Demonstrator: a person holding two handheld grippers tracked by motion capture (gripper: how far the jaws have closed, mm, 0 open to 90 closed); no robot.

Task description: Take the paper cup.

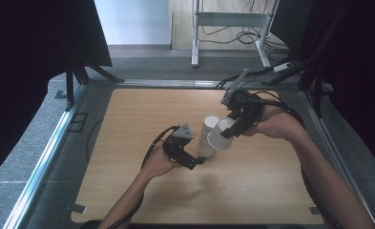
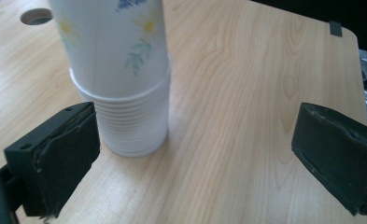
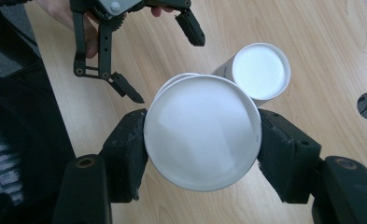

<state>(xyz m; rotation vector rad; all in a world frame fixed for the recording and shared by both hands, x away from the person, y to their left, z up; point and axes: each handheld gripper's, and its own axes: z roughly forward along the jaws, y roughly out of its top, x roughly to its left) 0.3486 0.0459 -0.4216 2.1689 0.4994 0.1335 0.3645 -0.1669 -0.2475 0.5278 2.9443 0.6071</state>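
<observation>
The tabletop (image 1: 142, 191) looks like pale wood laminate, smooth with a faint sheen and a printed grain, and grey, rough-textured carpet (image 1: 42, 124) lies beyond its left edge past a strip of bright metal rail (image 1: 46, 157). The stack of cups (image 2: 125, 93) appears to be thin white paper or plastic, smooth and slightly glossy, with a faded flower print and fine ridged rims at its base. The top cup (image 3: 202, 133) is plain matt white inside, and the right gripper (image 3: 202, 154) and left gripper (image 2: 190, 154) have matt black plastic jaws faced with dull, rubbery-looking pads.
</observation>
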